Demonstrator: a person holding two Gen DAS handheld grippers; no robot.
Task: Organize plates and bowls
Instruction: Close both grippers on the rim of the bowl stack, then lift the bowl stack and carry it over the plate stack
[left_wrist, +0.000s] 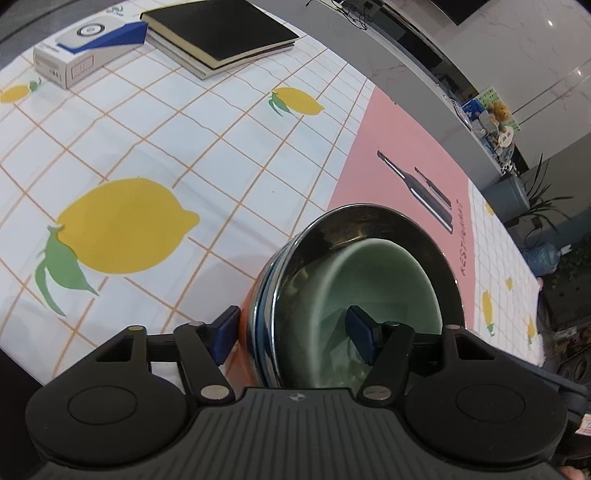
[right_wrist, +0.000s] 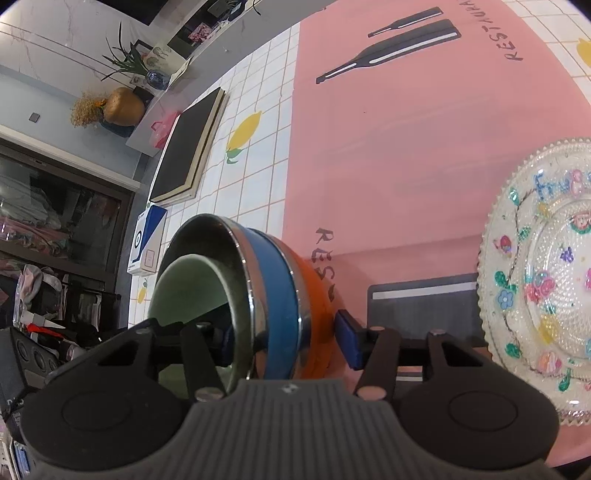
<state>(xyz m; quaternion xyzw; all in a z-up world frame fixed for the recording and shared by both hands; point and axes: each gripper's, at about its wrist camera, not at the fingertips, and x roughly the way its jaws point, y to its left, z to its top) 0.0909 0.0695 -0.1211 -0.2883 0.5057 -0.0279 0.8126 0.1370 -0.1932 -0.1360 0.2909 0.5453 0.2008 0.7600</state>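
Observation:
A nested stack of bowls stands between both grippers: an orange bowl (right_wrist: 317, 291) outermost, a blue bowl (right_wrist: 277, 284) in it, a steel bowl (left_wrist: 369, 221) inside that, and a pale green bowl (left_wrist: 388, 280) innermost. My left gripper (left_wrist: 291, 336) straddles the stack's rim, one finger outside and one inside the green bowl. My right gripper (right_wrist: 284, 339) straddles the opposite rim the same way. Both sets of jaws stand wide around the stacked walls. A clear glass plate (right_wrist: 543, 277) with painted fruit lies on the pink mat to the right.
The table has a lemon-print cloth (left_wrist: 166, 147) and a pink mat (right_wrist: 406, 147). A black notebook (left_wrist: 221, 33) on a book and a white-blue box (left_wrist: 81, 48) lie at the far side. A dark card (right_wrist: 421, 306) lies beside the glass plate.

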